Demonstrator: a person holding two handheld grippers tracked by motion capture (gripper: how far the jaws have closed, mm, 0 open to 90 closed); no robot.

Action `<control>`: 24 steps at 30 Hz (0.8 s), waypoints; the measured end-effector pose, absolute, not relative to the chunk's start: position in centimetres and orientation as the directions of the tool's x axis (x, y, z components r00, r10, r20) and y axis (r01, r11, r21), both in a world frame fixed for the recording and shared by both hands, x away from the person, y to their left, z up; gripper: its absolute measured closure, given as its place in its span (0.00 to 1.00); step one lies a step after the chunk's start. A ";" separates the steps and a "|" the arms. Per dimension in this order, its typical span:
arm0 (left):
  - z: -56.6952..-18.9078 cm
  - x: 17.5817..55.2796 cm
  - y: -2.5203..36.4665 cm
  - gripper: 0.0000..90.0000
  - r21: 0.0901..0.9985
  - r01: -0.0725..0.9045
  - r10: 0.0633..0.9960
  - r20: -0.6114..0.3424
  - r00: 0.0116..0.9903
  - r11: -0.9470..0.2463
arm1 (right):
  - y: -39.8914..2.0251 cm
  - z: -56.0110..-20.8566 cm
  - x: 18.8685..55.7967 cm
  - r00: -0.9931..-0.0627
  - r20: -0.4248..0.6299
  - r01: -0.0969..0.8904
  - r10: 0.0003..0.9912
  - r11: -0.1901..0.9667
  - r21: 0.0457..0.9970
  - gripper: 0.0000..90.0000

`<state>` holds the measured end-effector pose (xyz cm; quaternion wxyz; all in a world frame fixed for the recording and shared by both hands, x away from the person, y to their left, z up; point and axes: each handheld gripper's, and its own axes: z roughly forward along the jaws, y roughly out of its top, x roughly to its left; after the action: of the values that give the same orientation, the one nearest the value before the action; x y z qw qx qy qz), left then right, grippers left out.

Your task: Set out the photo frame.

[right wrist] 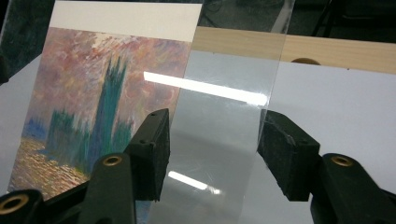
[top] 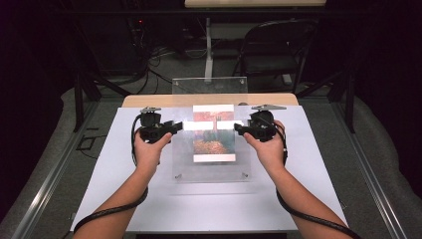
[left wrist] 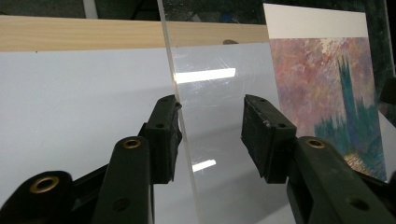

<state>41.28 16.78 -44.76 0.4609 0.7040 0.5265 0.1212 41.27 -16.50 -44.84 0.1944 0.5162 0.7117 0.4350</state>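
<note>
Lab-style recording setup, not a home. Dark room with black surroundings past the tabletop (top: 149, 199), which is covered by a white sheet, its wooden edge beyond the left hand-held gripper (top: 175, 126) and right hand-held gripper (top: 238, 128). Metal frame struts (top: 79, 99) stand left of the left hand-held gripper. Loose cables (top: 154, 57) on the grey floor and a black folding chair (top: 271, 50) sit far beyond both.

Materials and finishes

Clear glossy acrylic sheet (top: 213, 149), faintly scratched; matt paper print (right wrist: 100, 88); smooth white tabletop (top: 149, 199), pale wood edge (left wrist: 79, 32); matt black gripper pads (right wrist: 285, 154).
</note>
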 end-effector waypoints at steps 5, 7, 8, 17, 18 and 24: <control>-44.4 40.2 16.9 0.67 0.792 0.610 0.849 -0.314 0.425 -0.013 | -16.6 -44.4 40.2 -0.404 0.153 0.544 0.902 0.103 0.833 0.52; -44.2 39.2 17.0 0.68 0.806 0.592 0.845 -0.308 0.437 -0.012 | -16.9 -44.2 39.2 -0.413 0.147 0.527 0.899 0.104 0.844 0.55; -44.2 38.9 17.1 0.68 0.810 0.586 0.846 -0.307 0.436 -0.008 | -17.0 -44.1 38.9 -0.416 0.146 0.517 0.897 0.101 0.850 0.56; -43.9 34.9 17.4 0.71 0.863 0.504 0.832 -0.266 0.486 -0.018 | -17.7 -43.7 34.4 -0.464 0.119 0.427 0.878 0.104 0.898 0.61; -43.9 33.7 17.6 0.71 0.874 0.486 0.820 -0.266 0.506 -0.017 | -17.9 -43.7 33.8 -0.472 0.117 0.417 0.874 0.104 0.903 0.62; -44.2 30.6 18.0 0.70 0.900 0.436 0.791 -0.246 0.560 -0.029 | -18.5 -43.6 30.3 -0.515 0.115 0.385 0.849 0.109 0.917 0.63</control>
<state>30.59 17.97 -44.18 0.5408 0.6983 0.4392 0.1643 30.30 -18.47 -43.64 0.2296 0.4357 0.7082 0.5059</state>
